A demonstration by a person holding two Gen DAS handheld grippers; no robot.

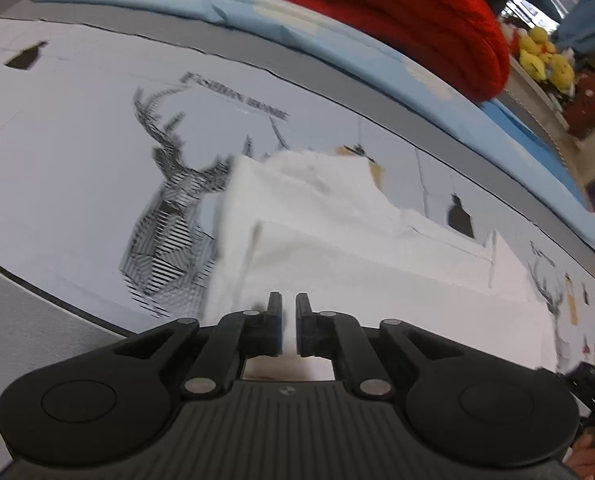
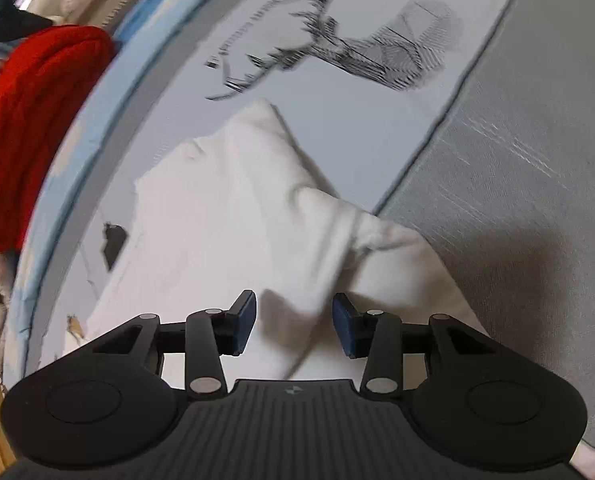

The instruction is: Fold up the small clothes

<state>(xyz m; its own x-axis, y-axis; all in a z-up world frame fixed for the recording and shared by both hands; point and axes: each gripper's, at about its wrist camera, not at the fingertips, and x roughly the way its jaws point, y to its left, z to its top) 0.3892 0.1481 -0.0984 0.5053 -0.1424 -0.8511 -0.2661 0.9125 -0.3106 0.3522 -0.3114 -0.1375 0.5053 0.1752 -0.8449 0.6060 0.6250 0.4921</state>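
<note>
Left gripper (image 1: 289,312) hovered over the white garment (image 1: 337,248), fingers nearly together with nothing between; right gripper (image 2: 294,322) spread apart above it. Garment lay partly folded, rumpled, on the deer-print sheet (image 1: 77,152) near the red knit (image 1: 417,20); final folds seemingly remained.

Grey bed sheet (image 1: 77,184) printed with a stag (image 1: 169,216), light blue quilt (image 1: 257,16) beyond, red knit (image 1: 413,12) and yellow plush toys (image 1: 543,56) behind
</note>
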